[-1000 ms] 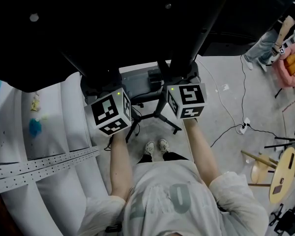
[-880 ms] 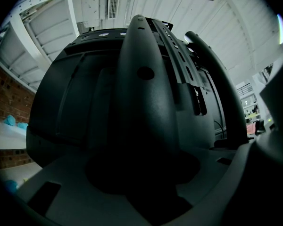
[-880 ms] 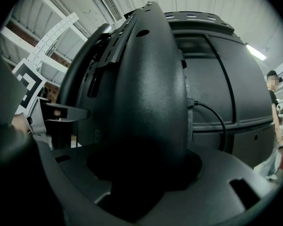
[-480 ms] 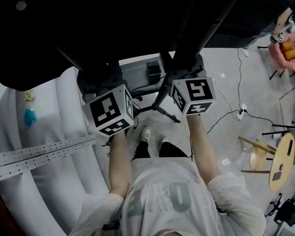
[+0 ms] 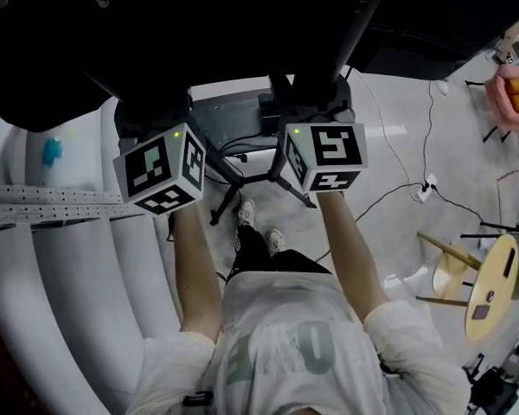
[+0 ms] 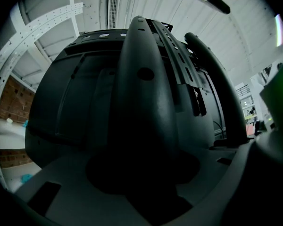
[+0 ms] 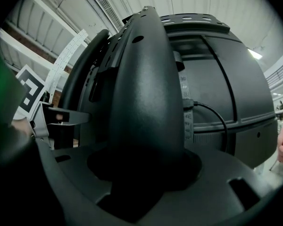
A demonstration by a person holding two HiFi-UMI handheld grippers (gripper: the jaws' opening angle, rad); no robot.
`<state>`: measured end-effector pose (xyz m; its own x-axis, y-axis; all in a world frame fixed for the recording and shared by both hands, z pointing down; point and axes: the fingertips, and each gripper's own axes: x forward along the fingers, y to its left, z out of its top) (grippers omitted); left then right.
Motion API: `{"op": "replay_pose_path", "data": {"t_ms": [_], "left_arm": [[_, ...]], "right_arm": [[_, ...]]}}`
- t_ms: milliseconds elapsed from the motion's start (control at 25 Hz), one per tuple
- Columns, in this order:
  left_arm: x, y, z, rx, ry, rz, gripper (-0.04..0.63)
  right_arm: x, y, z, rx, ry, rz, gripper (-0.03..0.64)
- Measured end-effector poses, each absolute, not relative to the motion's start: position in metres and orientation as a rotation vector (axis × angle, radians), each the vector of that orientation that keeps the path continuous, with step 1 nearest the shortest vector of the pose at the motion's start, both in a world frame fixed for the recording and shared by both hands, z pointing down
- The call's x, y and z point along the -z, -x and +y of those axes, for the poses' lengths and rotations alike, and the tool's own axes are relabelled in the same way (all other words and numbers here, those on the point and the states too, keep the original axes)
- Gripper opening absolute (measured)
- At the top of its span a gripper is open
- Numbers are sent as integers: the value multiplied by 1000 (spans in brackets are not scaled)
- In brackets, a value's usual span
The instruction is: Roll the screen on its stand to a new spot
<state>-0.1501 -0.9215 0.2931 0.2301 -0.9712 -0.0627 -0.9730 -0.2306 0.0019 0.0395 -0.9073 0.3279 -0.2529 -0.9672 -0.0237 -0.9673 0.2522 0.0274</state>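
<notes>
The big black screen (image 5: 156, 41) fills the top of the head view, with its grey stand base (image 5: 238, 119) and black legs (image 5: 287, 188) on the floor below. In the left gripper view, my left gripper (image 6: 141, 173) is closed around a thick black upright bar (image 6: 144, 98) on the back of the screen. My right gripper (image 7: 141, 173) grips a matching bar (image 7: 148, 88) in the right gripper view. The head view shows both marker cubes, left (image 5: 160, 180) and right (image 5: 326, 156), against the screen's back; the jaws are hidden there.
A white ribbed wall (image 5: 69, 275) with a perforated metal rail (image 5: 35, 204) stands close at the left. Cables (image 5: 398, 199) and a socket strip (image 5: 428, 188) lie on the floor at the right. A wooden stool (image 5: 450, 271) and a round tabletop (image 5: 493, 288) stand further right.
Both grippers and the screen have travelled together across the floor. The ribbed wall and rail now sit nearer at the left. The person's feet have stepped.
</notes>
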Motion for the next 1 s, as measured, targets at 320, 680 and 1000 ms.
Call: {"op": "replay_pose_path", "data": {"t_ms": [320,680,1000], "left_arm": [[-296,150,-858,-69,2444,1923,215],[-294,150,-791,-58,2475,1885,215],[-293,157,-725,-64,2488,1871,215]], "right_arm": [[-330,-40,-844,-56,1926,2481,201],[-329,-39,-769,-44,1963,2456,201],[-328,-30,-700,-45,1971,2452,201]]}}
